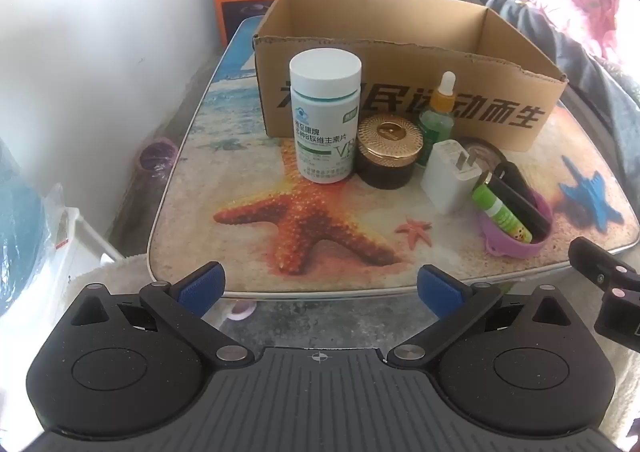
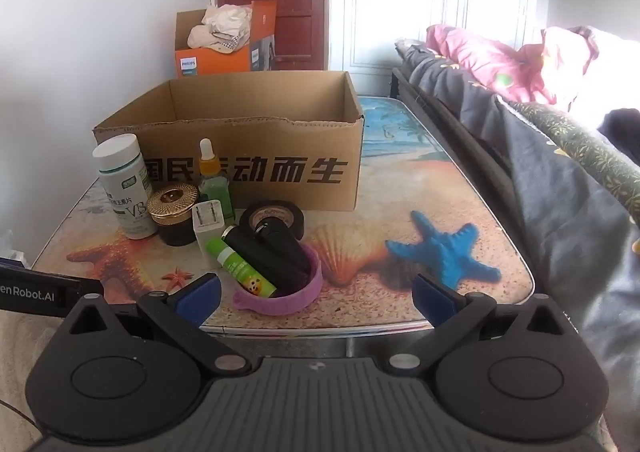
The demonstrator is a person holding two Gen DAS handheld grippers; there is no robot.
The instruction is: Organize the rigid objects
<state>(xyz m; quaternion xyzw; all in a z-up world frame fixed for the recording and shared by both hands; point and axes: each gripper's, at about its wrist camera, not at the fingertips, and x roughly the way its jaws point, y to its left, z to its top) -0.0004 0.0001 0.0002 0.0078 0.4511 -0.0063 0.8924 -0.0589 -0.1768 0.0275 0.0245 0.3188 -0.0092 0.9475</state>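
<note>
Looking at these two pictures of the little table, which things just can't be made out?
- Floor of the brown cardboard box: both views, hidden by its front wall.
- Lower part of the green dropper bottle: both views, behind the gold-lidded dark jar and white charger plug.
- Small print on the white pill bottle: blurred, too small.
- Bottom of the purple bowl: covered by the tubes in it.

bright daylight, overexposed glare, fisheye-warped edges
</note>
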